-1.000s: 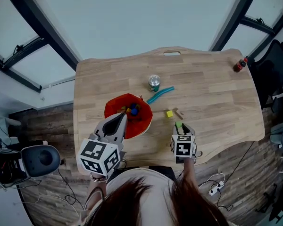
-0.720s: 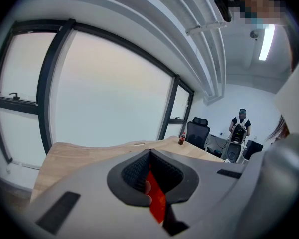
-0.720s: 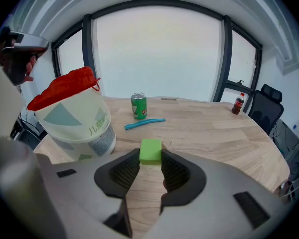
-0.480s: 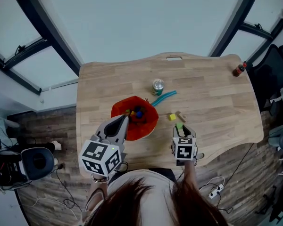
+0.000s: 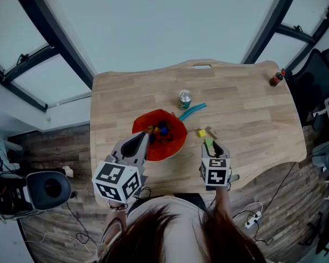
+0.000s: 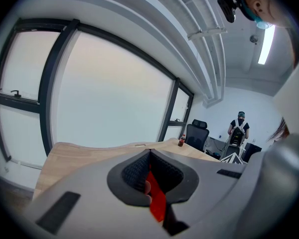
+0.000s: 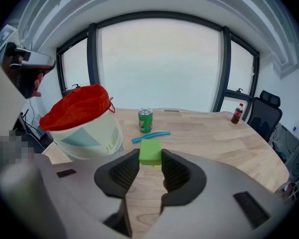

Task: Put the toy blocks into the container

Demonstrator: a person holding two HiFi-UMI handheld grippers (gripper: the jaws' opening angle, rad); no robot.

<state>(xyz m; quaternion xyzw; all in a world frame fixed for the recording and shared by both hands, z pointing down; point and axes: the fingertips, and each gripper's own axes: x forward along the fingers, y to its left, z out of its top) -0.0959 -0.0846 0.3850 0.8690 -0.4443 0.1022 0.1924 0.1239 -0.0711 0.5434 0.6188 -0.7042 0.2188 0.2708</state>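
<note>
A white bucket with a red liner point(image 5: 179, 140) stands on the wooden table point(image 5: 247, 114), with several coloured blocks point(image 5: 162, 129) inside it. My left gripper point(image 5: 143, 139) is at the bucket's near-left rim, and in the left gripper view its jaws are shut on a strip of the red liner point(image 6: 157, 203). My right gripper point(image 5: 209, 145) is shut on a green block point(image 7: 150, 152), to the right of the bucket point(image 7: 89, 133). Just beyond it lie a yellow block point(image 5: 201, 133) and a small wooden block point(image 5: 211, 132).
A green drink can point(image 5: 184, 98) and a blue tube point(image 5: 192, 111) lie behind the bucket. A small dark bottle point(image 5: 276, 79) stands at the table's far right corner. An office chair point(image 5: 318, 81) is beside the table on the right, and a round device point(image 5: 46, 188) on the floor at the left.
The bucket has slid slightly to the right, toward the loose blocks, with my left gripper still on its rim. The right gripper has stayed put with the green block.
</note>
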